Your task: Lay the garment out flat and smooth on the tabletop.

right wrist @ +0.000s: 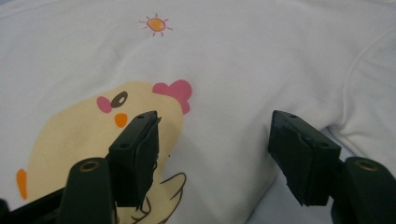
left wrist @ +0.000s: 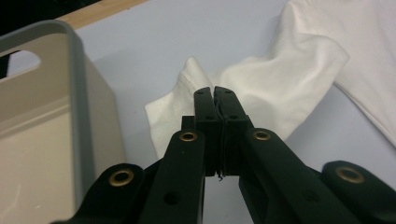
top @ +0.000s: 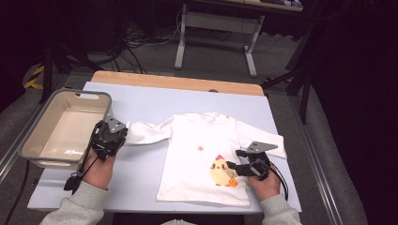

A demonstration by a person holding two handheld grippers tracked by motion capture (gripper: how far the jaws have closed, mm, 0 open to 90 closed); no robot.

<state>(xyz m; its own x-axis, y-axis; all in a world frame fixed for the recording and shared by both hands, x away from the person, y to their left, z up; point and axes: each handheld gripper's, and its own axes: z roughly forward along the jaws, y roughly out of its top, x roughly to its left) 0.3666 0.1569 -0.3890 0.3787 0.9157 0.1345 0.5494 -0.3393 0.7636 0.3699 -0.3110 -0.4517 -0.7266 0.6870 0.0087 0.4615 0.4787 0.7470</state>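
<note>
The left gripper point(top: 123, 133) sits at the end of the shirt's left sleeve point(left wrist: 261, 88), its jaws pressed together; in the left gripper view the cuff's white cloth bunches right at the tips, so it appears pinched there, though the cloth between the pads is hidden. Just beside this gripper, on its outer side, stands a shallow beige bin with a grey rim point(top: 28, 140), close to the cuff. The right gripper point(top: 233, 167) hovers over the lower right of the white shirt point(top: 187, 140), jaws parted with nothing between them (the yellow chick print point(right wrist: 84, 140) lies under one jaw). The shirt lies flat, front up, on the pale blue table cover point(top: 141, 180), collar toward the far edge, hem toward the person, sleeves spread sideways. A small orange sun print point(right wrist: 156, 23) sits above the chick.
</note>
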